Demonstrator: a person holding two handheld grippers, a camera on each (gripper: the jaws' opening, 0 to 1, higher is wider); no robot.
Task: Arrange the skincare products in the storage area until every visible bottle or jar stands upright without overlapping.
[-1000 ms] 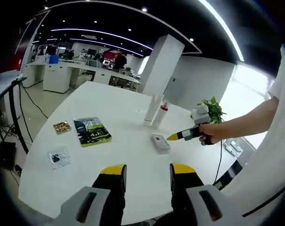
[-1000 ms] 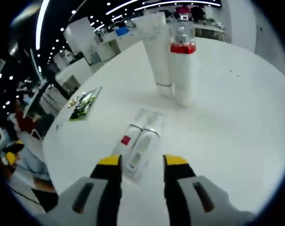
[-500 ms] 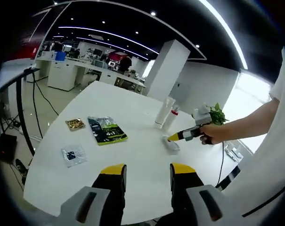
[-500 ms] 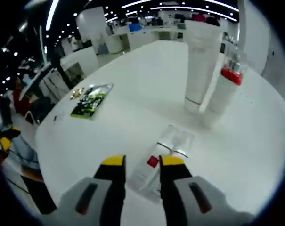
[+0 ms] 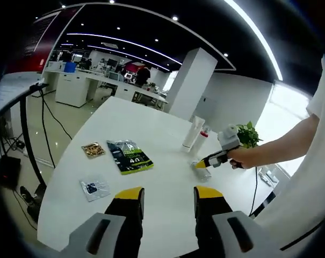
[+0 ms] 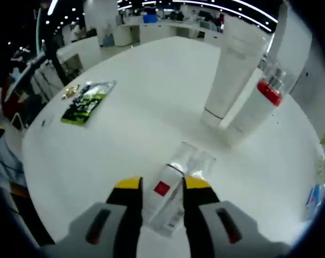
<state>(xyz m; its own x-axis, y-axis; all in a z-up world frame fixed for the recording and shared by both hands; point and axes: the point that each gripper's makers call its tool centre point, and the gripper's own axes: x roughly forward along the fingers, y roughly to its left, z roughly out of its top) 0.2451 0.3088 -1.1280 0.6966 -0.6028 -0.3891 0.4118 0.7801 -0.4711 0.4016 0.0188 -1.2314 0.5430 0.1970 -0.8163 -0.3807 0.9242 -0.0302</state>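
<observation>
A pack of small clear-capped bottles with a red label [image 6: 163, 200] lies flat on the white table [image 6: 124, 129]. My right gripper [image 6: 163, 184] is shut on it, one jaw against each long side. Beyond it a white tube [image 6: 229, 72] and a white bottle with a red band [image 6: 257, 107] stand upright, side by side. In the left gripper view a person's hand holds the right gripper [image 5: 206, 160] over the lying pack [image 5: 204, 172], near the tube [image 5: 192, 134] and the bottle [image 5: 204, 138]. My left gripper [image 5: 169, 194] hangs open over the table's near edge.
A green packet [image 5: 131, 157], a small snack packet [image 5: 92, 150] and a clear sachet [image 5: 95, 188] lie on the table's left part. A potted plant [image 5: 247, 133] stands behind the person's hand. The green packet [image 6: 87, 102] lies far left of the right gripper.
My right gripper's jaws have narrowed and slid further along the lying pack, with the camera now looking down more steeply. The left gripper has pulled back from the table, still open.
</observation>
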